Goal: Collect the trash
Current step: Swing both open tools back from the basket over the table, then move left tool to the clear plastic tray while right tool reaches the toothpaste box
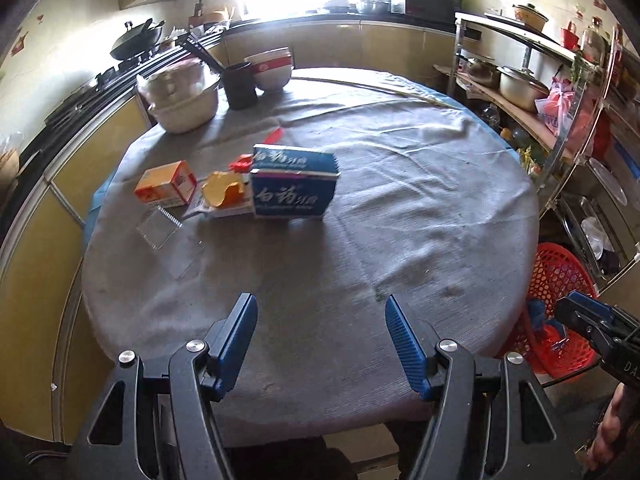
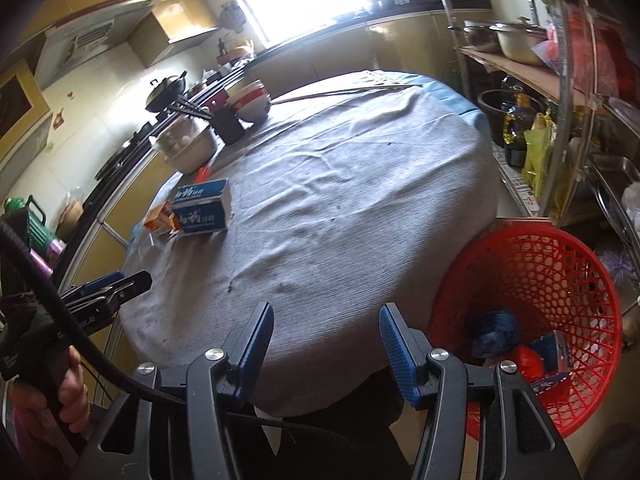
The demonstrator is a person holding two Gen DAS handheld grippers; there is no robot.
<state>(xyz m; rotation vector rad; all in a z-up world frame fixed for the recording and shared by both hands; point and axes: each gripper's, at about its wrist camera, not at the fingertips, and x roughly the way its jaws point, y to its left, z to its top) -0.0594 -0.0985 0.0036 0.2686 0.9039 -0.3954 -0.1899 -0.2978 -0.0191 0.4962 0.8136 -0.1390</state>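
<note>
blue toothpaste box [image 1: 294, 184] and orange carton [image 1: 166, 182] lie on the table [image 1: 360, 240]; left gripper [image 1: 320, 320] and right gripper [image 2: 326, 328] hover spread, empty, near the red basket [image 2: 560, 264].

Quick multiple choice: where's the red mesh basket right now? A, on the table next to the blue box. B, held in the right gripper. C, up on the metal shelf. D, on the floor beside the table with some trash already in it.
D: the red mesh basket stands low beside the cloth-covered table, with blue and red scraps inside, while the blue box remains on the tabletop.
</note>
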